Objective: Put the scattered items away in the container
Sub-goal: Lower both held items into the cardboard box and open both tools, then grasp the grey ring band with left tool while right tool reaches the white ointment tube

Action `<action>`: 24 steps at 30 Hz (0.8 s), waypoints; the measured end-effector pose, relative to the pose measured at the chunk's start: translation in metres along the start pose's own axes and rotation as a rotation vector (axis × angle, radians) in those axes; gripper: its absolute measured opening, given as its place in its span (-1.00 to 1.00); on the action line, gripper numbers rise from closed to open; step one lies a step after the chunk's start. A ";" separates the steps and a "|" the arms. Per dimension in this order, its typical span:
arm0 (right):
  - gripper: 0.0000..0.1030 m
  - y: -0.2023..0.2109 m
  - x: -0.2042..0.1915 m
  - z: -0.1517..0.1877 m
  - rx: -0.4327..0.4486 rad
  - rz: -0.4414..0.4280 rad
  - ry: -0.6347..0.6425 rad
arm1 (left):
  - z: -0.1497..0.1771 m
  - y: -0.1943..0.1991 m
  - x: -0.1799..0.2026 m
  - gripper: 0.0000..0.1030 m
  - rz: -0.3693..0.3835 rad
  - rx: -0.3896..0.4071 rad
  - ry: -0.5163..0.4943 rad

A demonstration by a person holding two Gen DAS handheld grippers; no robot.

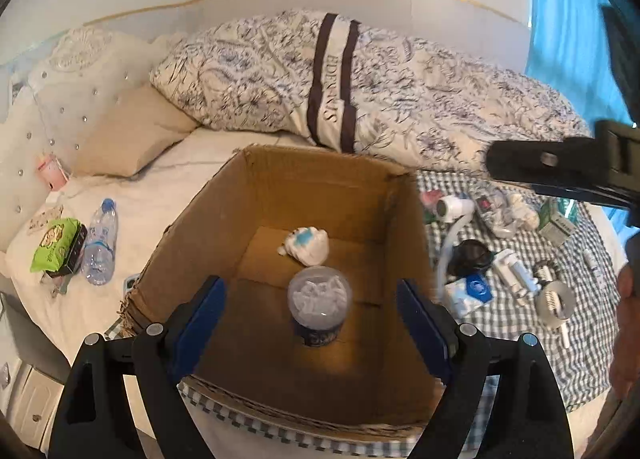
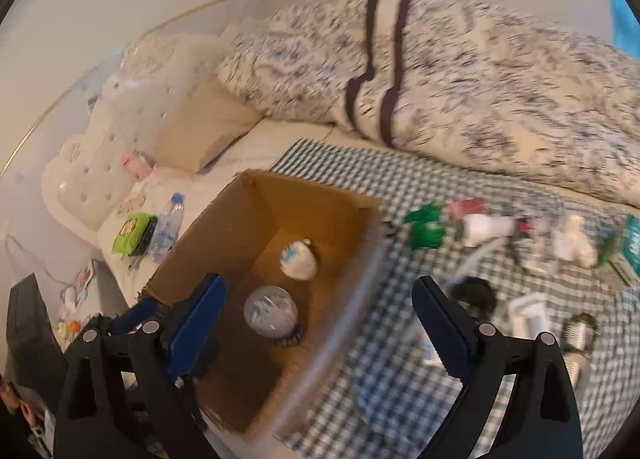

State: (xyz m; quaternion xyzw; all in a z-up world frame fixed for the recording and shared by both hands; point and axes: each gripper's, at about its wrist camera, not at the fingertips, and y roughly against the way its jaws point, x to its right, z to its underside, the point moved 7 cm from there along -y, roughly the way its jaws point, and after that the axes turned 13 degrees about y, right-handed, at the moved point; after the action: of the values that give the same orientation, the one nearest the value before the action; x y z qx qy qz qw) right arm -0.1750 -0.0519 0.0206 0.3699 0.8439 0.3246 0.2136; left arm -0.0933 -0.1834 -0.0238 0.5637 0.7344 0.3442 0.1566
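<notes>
An open cardboard box stands on the bed. Inside it are a clear-lidded jar and a crumpled white and blue packet. My left gripper hovers open over the box, with nothing between its fingers. The right wrist view is blurred. There my right gripper is open and empty above the box's right wall and the checkered cloth. Scattered on the cloth are a white device, a black object, a blue tissue pack and a tape roll.
A water bottle and a green snack pack lie on the white sheet left of the box. A patterned duvet is piled behind, with pillows and a headboard at left. The right gripper's body hangs above the cloth.
</notes>
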 end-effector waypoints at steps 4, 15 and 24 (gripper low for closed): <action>0.84 0.055 0.030 0.021 0.043 0.081 -0.025 | 0.006 0.022 0.036 0.78 0.046 0.019 -0.029; 0.84 0.184 0.107 0.123 0.063 0.340 -0.111 | 0.063 0.058 0.149 0.92 0.189 0.004 -0.121; 0.84 0.183 0.151 0.205 0.022 0.429 -0.168 | 0.119 0.033 0.191 0.94 0.180 -0.058 -0.203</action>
State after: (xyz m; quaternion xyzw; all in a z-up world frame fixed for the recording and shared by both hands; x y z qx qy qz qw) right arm -0.0584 0.2378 -0.0116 0.5687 0.7287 0.3214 0.2055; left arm -0.0568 0.0387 -0.0561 0.6544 0.6509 0.3190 0.2150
